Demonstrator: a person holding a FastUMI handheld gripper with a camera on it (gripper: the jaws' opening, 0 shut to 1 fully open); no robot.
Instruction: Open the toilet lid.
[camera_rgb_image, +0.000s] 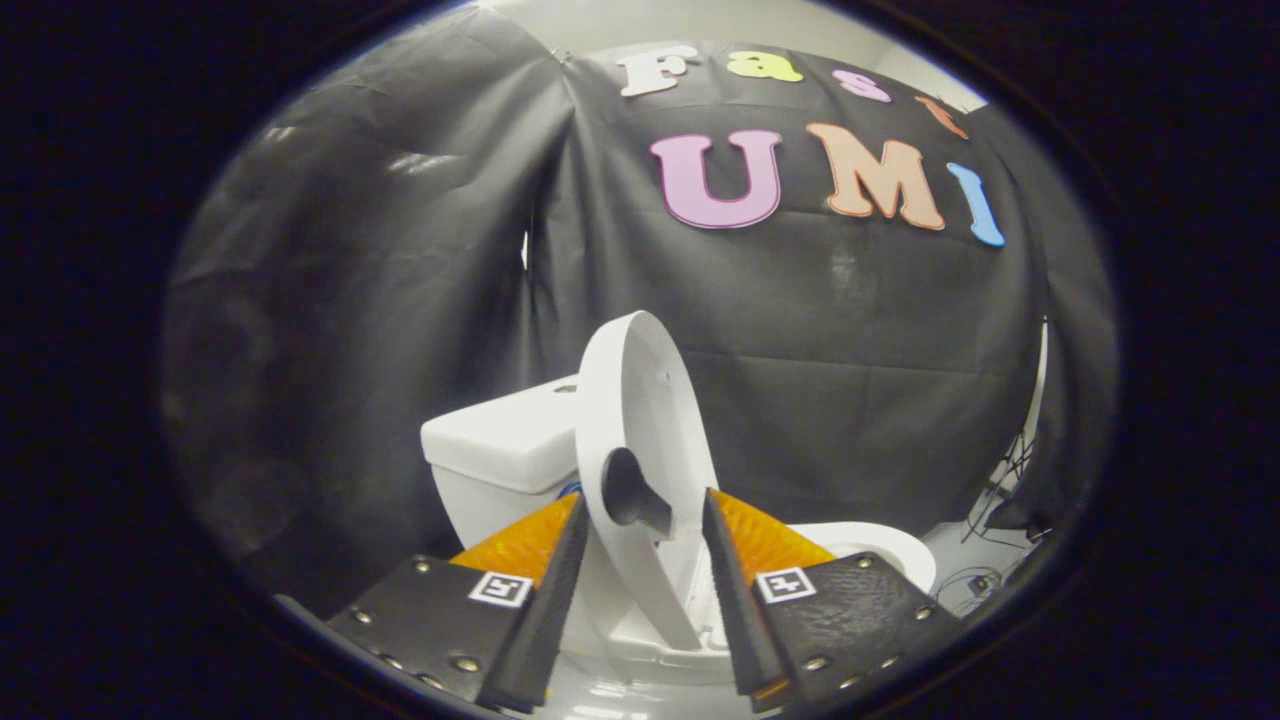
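Toilet lid (640, 440) stands nearly upright before the cistern (500, 440), between the open fingers (645, 510) (neither visibly pressing). Recommend easing it back gently to rest, avoiding a slam.

My gripper (643, 500) has two long wedge-shaped fingers (545, 600) that taper to thin tips, one on each side of the toilet lid (640, 400). They stand apart, with the lid's edge in the gap between them. The inner faces towards the lid are flat, narrow strips. On the outer side of each finger, away from the lid, sits a broad plate with a grained, leathery surface. Each plate has round metal rivets along its rim and a small square black-and-white marker near its lid-side corner.
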